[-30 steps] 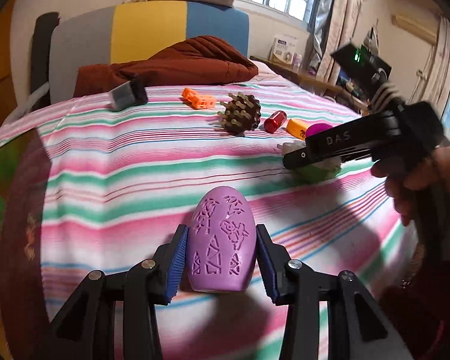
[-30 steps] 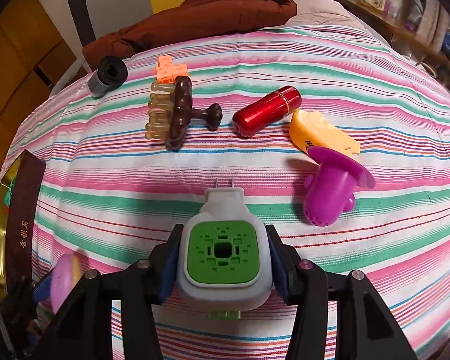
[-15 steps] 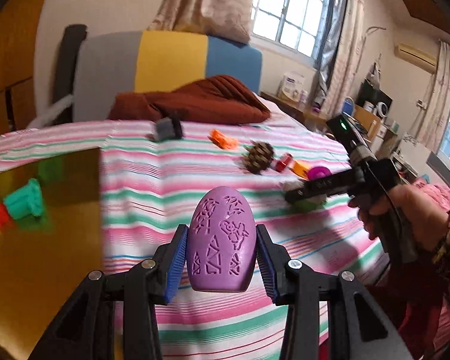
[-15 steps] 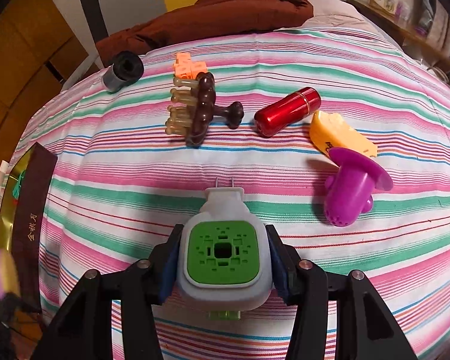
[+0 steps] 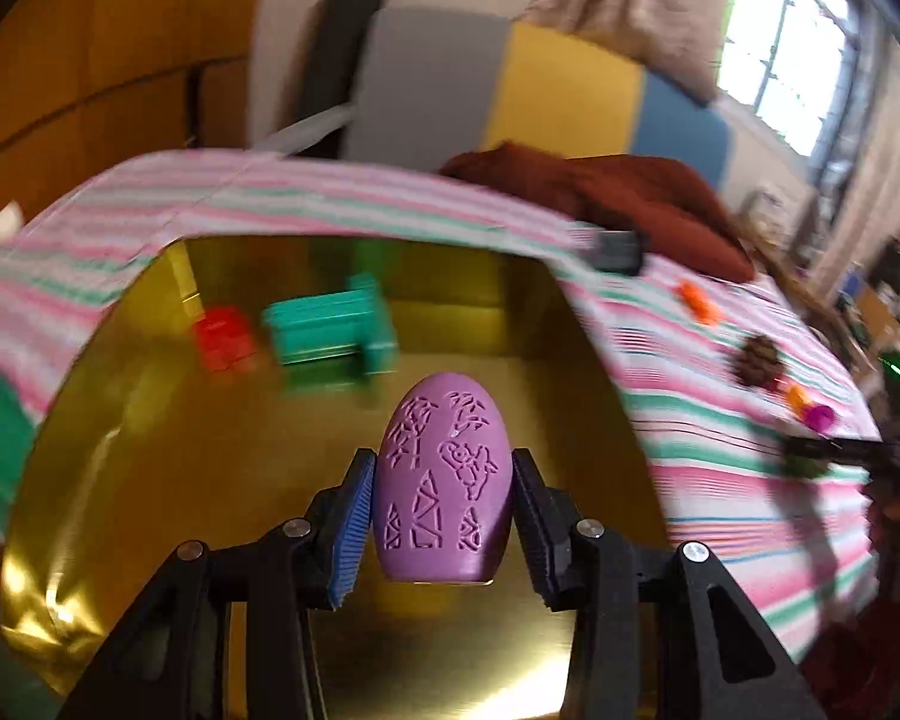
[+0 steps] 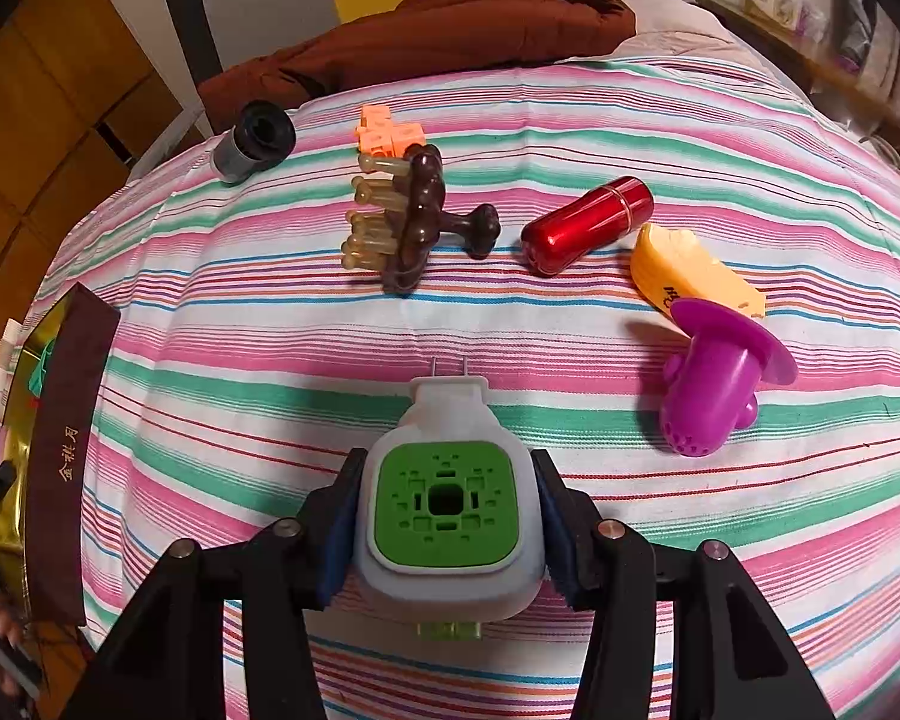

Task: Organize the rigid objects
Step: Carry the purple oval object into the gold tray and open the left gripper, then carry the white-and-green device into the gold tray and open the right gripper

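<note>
Left gripper [image 5: 441, 516] clamps the purple egg [image 5: 441, 483], long axis along the fingers, directly over the gold tray [image 5: 150, 480] — release point lies straight below. Ahead of the claw, inside the tray: a green block [image 5: 330, 333] and a red block [image 5: 225, 339]. Right gripper [image 6: 447, 516] clamps the green-faced plug-in unit [image 6: 447, 507] above the striped sheet [image 6: 690, 120] — tray far to its left

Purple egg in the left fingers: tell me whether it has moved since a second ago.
Yes. The purple egg, shut in the left gripper, has swung from over the striped bedspread across to above the gold box, where a teal toy lies.
</note>
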The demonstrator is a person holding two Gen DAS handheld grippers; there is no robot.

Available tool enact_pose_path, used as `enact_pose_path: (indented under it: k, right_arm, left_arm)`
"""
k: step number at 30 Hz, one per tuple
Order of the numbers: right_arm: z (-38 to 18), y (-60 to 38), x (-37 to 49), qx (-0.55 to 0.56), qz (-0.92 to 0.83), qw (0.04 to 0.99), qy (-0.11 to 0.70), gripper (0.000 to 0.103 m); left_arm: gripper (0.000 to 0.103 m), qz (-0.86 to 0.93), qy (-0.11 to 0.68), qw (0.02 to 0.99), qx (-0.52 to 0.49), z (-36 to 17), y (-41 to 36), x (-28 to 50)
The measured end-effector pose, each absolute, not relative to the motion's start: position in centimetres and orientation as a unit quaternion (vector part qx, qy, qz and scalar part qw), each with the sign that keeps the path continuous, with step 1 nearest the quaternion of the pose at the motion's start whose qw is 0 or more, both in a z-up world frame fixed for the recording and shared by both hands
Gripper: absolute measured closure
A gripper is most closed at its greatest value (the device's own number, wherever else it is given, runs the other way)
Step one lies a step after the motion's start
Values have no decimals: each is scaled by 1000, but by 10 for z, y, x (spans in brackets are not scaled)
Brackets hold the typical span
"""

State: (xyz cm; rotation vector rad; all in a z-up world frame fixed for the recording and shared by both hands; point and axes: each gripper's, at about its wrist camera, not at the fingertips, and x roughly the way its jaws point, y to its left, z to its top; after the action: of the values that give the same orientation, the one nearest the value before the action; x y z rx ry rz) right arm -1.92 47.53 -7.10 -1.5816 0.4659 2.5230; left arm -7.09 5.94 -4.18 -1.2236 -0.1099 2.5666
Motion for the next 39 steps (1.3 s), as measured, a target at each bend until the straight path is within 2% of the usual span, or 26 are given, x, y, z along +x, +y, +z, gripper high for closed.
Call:
enact_pose_path:
  k: [10,14,20,26,31,39]
  right_arm:
    - [-73,475,-20,-524,836,65,150,50]
    - [-73,475,-20,-524,836,65,149,50]
    - [-72,475,-20,-524,837,65,147,50]
    - [-71,473,-20,-521,839,64,145,50]
    - [-63,462,-20,-503,851,29,151,50]
    - [-53,411,-22,-500,852,-27,152,50]
  left_arm:
    - [59,852,-89,90,-508,-73,3,-115]
    - [57,860,-101,68,-496,-68,-8,-113]
    - [55,904,-133,-7,-406,-40,-26,-85]
    - [52,916,-114,45,-383,-35,3,-62]
    - [52,919,-62,99,-376,-37,39,-40]
    - [51,916,-32,135,-377,-41,55,-28]
